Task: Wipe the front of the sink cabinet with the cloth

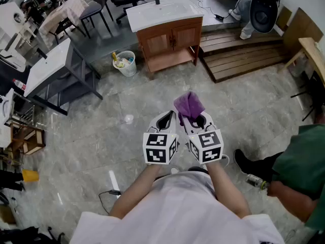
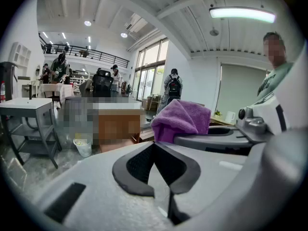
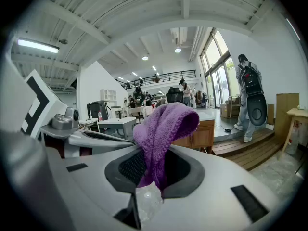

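Note:
The sink cabinet [image 1: 169, 40] is a wooden unit with two doors and a white basin top, standing far ahead across the floor; it also shows in the right gripper view [image 3: 202, 134]. A purple cloth [image 1: 188, 105] sticks up from my right gripper [image 1: 195, 120], which is shut on it; the cloth [image 3: 161, 134] is pinched between its jaws. My left gripper [image 1: 165, 122] is held beside it, shut and with nothing in it. From the left gripper view [image 2: 155, 165] the cloth [image 2: 182, 119] appears at the right. Both grippers are well short of the cabinet.
A white waste bin [image 1: 125, 63] stands left of the cabinet. A wooden platform [image 1: 244, 55] lies to its right. A grey table [image 1: 56, 67] stands at the left. A person in green [image 1: 299, 172] is at my right, another with a backpack [image 3: 250, 97] farther off.

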### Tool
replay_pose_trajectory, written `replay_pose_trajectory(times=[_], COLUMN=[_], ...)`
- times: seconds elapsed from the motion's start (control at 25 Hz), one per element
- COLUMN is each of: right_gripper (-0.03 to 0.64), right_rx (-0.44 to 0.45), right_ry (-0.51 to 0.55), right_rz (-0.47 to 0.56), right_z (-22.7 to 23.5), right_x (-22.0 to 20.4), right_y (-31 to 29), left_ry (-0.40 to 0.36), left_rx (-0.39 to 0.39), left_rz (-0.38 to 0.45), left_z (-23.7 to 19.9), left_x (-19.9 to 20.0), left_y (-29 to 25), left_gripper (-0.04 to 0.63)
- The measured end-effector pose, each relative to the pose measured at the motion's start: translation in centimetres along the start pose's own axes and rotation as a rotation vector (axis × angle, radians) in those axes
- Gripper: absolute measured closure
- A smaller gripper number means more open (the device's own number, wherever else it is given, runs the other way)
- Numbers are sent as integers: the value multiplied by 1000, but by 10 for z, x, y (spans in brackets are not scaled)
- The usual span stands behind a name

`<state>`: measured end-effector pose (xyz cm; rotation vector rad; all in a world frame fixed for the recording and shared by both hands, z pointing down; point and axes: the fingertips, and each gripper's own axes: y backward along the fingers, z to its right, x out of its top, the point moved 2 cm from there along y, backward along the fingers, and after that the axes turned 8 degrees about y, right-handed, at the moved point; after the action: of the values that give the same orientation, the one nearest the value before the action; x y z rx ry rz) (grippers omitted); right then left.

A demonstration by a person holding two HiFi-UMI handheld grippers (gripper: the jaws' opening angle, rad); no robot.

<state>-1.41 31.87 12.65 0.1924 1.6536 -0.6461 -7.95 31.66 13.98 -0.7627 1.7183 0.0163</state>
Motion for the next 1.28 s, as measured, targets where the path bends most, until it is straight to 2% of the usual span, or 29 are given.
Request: replay_pose_trajectory(times=[0.4,0.72,1.0,1.28], right_gripper=[543,543,543,543], right_rx=[2,25,95,163], right_ry=[8,-11,-34,-34], right_rz=[-22,-32,-29,-37], right_z=[-12,3,41,110], right_x=[1,-3,-3,6], right_y=[-12,-38,-96,-172], left_ry=[23,35,38,46], left_rx=[-4,17,77,129], left_rz=[-7,-17,-27,-44], left_z=[-15,-30,-55,-77], left_x=[-2,4,24,60], left_y=[4,-21,-78,-169], left_gripper=[592,592,592,592])
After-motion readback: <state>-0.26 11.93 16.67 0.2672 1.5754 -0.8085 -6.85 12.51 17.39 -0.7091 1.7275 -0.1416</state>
